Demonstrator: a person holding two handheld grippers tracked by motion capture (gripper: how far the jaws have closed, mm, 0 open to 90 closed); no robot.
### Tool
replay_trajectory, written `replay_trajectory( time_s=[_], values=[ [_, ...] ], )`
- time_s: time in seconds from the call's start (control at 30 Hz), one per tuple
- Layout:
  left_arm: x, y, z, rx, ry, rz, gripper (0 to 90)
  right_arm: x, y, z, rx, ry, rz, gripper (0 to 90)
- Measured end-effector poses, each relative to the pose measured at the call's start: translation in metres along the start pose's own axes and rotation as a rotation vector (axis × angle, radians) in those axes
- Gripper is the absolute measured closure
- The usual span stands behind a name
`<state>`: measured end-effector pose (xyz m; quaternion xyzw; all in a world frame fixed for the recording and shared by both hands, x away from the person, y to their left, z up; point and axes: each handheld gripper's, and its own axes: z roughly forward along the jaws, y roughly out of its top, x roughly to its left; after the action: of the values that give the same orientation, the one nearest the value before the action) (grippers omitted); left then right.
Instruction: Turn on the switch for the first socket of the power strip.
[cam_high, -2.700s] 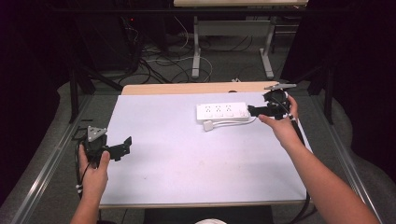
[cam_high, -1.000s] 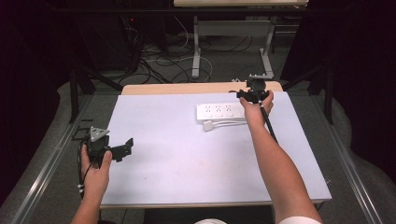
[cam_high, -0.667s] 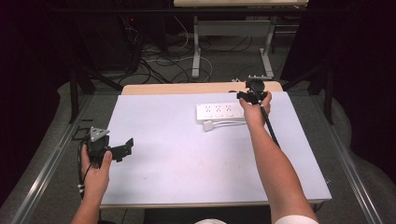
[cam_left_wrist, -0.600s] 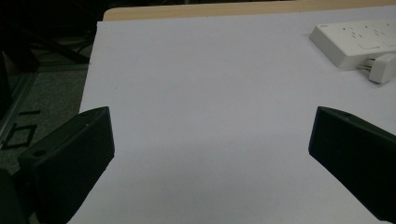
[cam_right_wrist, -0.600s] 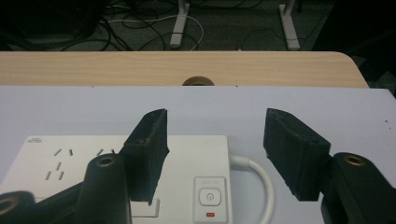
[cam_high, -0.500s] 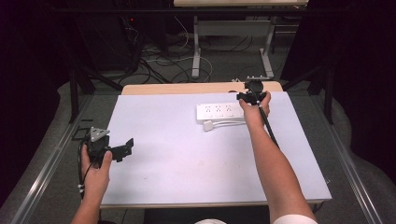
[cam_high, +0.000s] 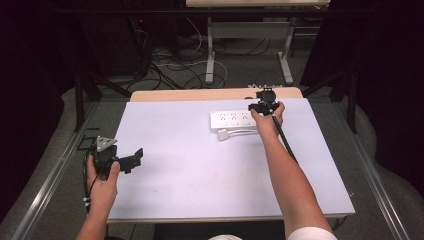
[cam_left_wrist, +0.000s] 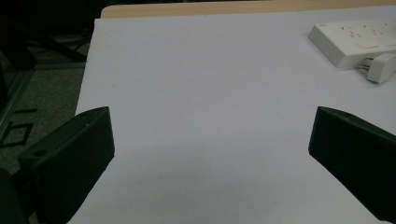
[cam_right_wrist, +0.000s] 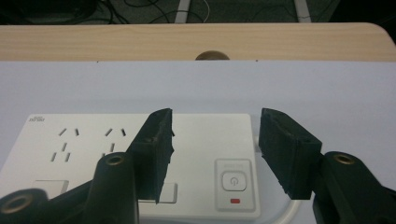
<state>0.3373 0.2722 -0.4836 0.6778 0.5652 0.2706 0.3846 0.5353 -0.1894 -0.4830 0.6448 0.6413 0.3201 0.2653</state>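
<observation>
the table (cam_high: 200, 180) carries a pale lavender-white sheet over its whole top, with a strip of bare light wood (cam_right_wrist: 93, 42) left showing along the far edge and a small round brown cap (cam_right_wrist: 212, 56) set in that wood. the sheet is plain and flat. a white power strip (cam_high: 232, 120) lies near the far edge, right of centre, long side along the table, with a white plug (cam_high: 223, 134) and its cord just beside it on the near side.

the right gripper (cam_high: 263, 106) stands over the right end of the power strip. its jaws are about half open and have just been closing; one jaw is over the strip's top face, the other past its end, with the switch button (cam_right_wrist: 232, 179) between them. no firm press is visible.

the left gripper (cam_high: 131, 159) hovers near the table's near left edge, jaws wide apart, nothing between them.

beyond the table the room is dark: grey floor, loose cables (cam_high: 175, 70) and metal desk legs (cam_high: 210, 55).
</observation>
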Motion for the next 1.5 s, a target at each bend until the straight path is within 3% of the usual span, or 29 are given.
replay_trajectory(
  time_s=[0.27,0.47,0.63,0.9,1.03,1.5],
  values=[
    [0.000,0.000,0.000,0.003,-0.002,-0.002,0.3,0.004,-0.004,0.006,0.064,0.000,0.004,46.5],
    [0.001,0.000,0.000,0.001,0.000,-0.001,0.3,0.007,-0.007,0.009,0.075,0.005,-0.002,51.4],
    [0.001,0.000,0.000,0.001,-0.002,0.000,0.3,0.009,-0.009,0.011,0.106,0.033,0.006,61.8],
    [0.002,0.000,0.000,0.001,0.000,0.001,0.3,0.013,-0.013,0.014,0.154,0.060,0.034,71.3],
    [0.002,0.000,-0.001,0.006,0.001,0.001,0.3,0.014,-0.014,0.016,0.168,0.069,0.022,76.2],
    [0.002,-0.001,0.000,0.005,0.000,0.000,0.3,0.015,-0.018,0.021,0.229,0.080,0.007,82.2]
  ],
)
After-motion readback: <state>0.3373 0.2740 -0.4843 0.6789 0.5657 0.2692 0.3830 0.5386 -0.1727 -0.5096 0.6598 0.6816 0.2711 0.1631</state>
